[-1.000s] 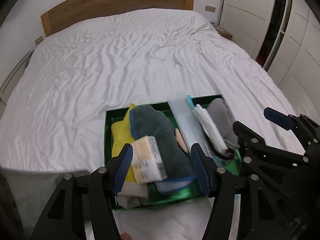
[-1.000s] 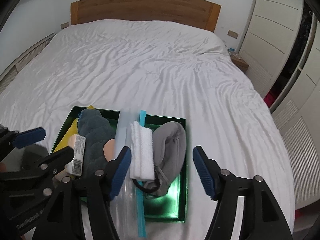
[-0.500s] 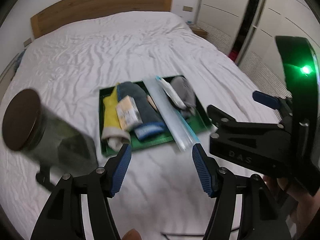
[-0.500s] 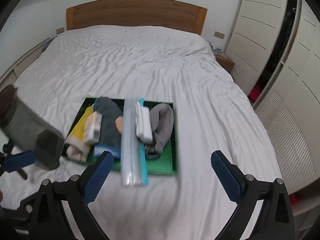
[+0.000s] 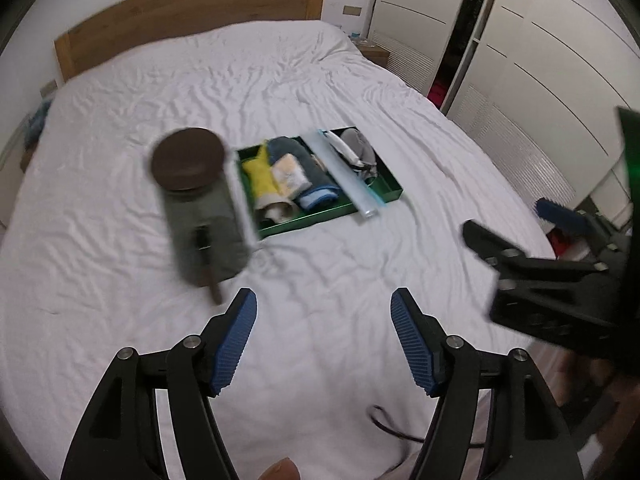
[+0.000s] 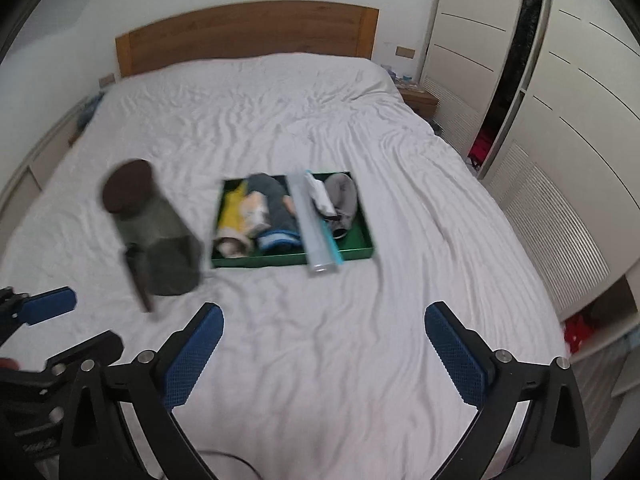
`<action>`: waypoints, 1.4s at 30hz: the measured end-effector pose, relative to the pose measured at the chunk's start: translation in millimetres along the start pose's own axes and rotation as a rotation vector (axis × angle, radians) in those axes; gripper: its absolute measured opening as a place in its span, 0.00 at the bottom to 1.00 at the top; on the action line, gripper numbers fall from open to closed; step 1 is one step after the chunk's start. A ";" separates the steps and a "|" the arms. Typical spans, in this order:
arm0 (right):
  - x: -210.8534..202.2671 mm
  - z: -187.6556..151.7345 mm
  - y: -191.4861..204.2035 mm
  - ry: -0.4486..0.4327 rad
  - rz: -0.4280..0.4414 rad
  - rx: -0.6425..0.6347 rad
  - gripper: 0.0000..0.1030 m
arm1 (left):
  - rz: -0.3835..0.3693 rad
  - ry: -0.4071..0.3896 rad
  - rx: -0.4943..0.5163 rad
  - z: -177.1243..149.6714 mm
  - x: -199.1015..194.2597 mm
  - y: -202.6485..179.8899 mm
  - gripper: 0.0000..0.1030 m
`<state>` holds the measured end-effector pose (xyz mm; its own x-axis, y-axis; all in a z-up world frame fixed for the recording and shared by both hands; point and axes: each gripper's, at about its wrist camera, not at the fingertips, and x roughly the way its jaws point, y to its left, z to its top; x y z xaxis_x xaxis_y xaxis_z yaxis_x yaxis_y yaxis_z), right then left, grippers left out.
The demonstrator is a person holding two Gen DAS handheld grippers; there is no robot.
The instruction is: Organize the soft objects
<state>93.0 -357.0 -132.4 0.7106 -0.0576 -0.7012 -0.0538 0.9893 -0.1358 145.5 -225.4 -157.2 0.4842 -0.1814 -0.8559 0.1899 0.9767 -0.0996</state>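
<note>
I'm holding both the left gripper [image 5: 324,336] and right gripper [image 6: 324,354] with jaws wide apart, gripping nothing, above the white bed [image 6: 300,120]; the green rectangular tray [image 6: 362,250] of rolled soft cloths [image 6: 276,204] is lying well ahead.

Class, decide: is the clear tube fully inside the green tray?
No. The clear tube lies across the green tray, its near end overhanging the front rim.

A home bedroom: white-sheeted bed [image 6: 280,128], wooden headboard [image 6: 248,32], wardrobes [image 6: 560,80].
</note>
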 end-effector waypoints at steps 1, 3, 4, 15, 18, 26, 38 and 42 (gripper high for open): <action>-20.2 -2.0 7.7 -0.005 0.001 0.002 1.00 | 0.004 0.004 0.009 -4.4 -15.1 7.4 0.62; -55.3 -6.5 24.0 -0.012 0.018 -0.012 1.00 | 0.012 -0.006 0.026 -11.6 -35.9 18.6 0.62; -72.1 -8.4 32.6 -0.014 0.018 -0.022 1.00 | 0.026 -0.012 0.041 -16.5 -51.0 24.8 0.62; -200.7 -20.2 88.4 -0.032 0.079 -0.079 1.00 | 0.054 -0.047 0.097 -36.0 -136.7 58.8 0.65; -218.4 -20.8 92.6 -0.040 0.084 -0.087 1.00 | 0.058 -0.061 0.102 -37.8 -149.0 63.6 0.65; -228.3 -14.1 103.5 -0.060 0.089 -0.120 1.00 | 0.060 -0.084 0.109 -37.5 -161.1 69.0 0.74; -221.5 -12.8 107.6 -0.059 0.114 -0.101 1.00 | 0.064 -0.067 0.084 -47.4 -166.2 79.0 0.74; -217.6 -9.4 111.6 -0.051 0.122 -0.113 1.00 | 0.080 -0.063 0.064 -47.5 -168.4 85.6 0.74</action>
<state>-74.2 -235.4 -1.5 0.7283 0.0717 -0.6815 -0.2187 0.9668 -0.1319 39.6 -105.8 -45.7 0.5523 -0.1116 -0.8262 0.2014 0.9795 0.0023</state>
